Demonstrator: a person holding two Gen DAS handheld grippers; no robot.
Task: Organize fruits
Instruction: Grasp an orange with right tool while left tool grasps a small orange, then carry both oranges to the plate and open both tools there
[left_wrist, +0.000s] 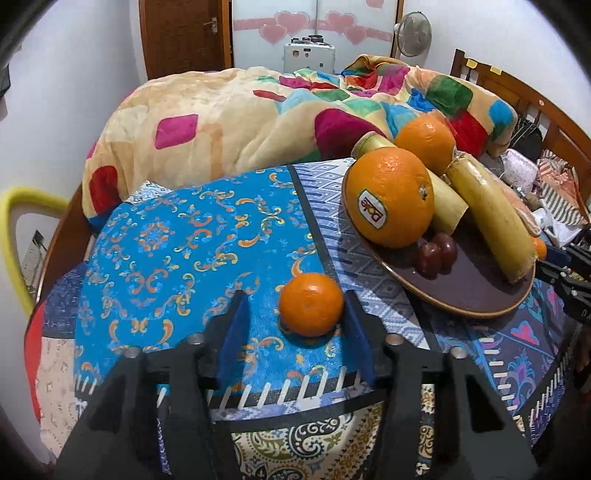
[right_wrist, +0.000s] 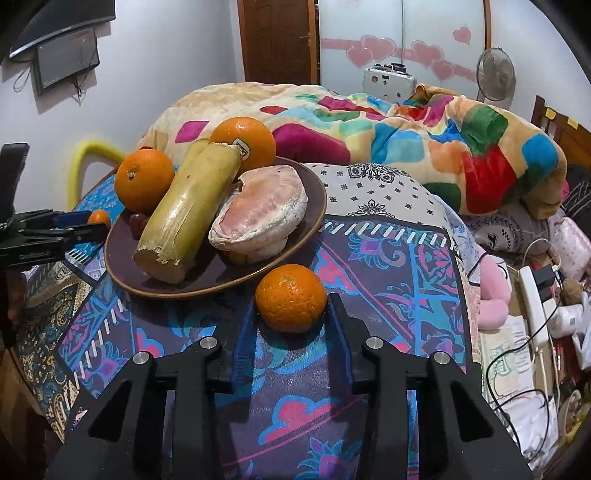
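Note:
A small orange (left_wrist: 311, 304) lies on the blue patterned cloth between the fingers of my left gripper (left_wrist: 294, 297). Its right finger (left_wrist: 354, 321) touches the fruit, the left finger stands apart, so this gripper is open. My right gripper (right_wrist: 292, 302) is shut on another small orange (right_wrist: 291, 297), which rests on the purple cloth just in front of the brown plate (right_wrist: 122, 273). The plate (left_wrist: 461, 310) holds two big oranges (left_wrist: 391, 195), bananas (left_wrist: 495, 218), small dark red fruits (left_wrist: 436, 253) and a peeled pink pomelo piece (right_wrist: 258, 218).
Behind the cloth-covered table lies a bed with a bright patchwork blanket (left_wrist: 229, 122). A yellow chair back (left_wrist: 14, 229) stands at the left. Cables and clutter (right_wrist: 535, 295) fill the floor to the right. The left gripper (right_wrist: 74, 229) shows beside the plate in the right wrist view.

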